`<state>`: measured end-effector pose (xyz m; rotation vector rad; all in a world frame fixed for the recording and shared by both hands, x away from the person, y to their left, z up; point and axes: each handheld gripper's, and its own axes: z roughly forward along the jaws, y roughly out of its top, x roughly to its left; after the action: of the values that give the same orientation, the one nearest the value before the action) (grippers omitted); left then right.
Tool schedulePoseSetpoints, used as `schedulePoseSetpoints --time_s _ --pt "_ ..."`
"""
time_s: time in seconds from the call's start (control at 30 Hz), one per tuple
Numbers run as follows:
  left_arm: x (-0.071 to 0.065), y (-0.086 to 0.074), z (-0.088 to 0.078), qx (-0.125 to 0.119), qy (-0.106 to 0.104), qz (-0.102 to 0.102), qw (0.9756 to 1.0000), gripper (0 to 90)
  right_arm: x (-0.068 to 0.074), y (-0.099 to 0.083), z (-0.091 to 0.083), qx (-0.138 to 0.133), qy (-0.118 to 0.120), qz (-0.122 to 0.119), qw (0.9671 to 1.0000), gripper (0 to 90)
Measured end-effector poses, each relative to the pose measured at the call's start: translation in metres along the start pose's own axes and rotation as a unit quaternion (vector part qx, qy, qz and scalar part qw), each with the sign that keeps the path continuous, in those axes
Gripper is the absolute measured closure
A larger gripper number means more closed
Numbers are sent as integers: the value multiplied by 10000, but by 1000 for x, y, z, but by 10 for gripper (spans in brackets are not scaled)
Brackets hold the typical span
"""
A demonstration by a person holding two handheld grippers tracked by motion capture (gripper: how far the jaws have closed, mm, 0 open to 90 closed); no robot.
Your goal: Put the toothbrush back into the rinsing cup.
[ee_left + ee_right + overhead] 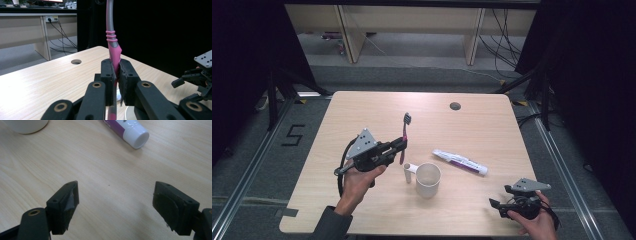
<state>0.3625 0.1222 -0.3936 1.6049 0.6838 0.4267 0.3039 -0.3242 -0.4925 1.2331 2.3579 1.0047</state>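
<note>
Left claw (401, 146) clamped tight on toothbrush (404, 136) handle, held upright above desk (362, 110), left of cup (427, 179). Light, stiff, slippery; grip low on the pink section. Right claw (115, 207) wide open, empty.

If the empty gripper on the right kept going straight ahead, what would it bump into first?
Probably the toothpaste tube. The right gripper, jaws open, points over bare table toward the tube's white cap; the cup sits off to one side.
</note>
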Motion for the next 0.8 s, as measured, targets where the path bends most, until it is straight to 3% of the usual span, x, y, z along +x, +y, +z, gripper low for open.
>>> schedulePoseSetpoints --time_s 0.5,0.8 --pt "-2 -11 11 62 -75 -75 9999 823 0 0 0 -25 -2 -55 10000 219" --pt "-3 -19 18 120 -79 -21 9999 822 0 0 0 -24 -3 -58 10000 220"
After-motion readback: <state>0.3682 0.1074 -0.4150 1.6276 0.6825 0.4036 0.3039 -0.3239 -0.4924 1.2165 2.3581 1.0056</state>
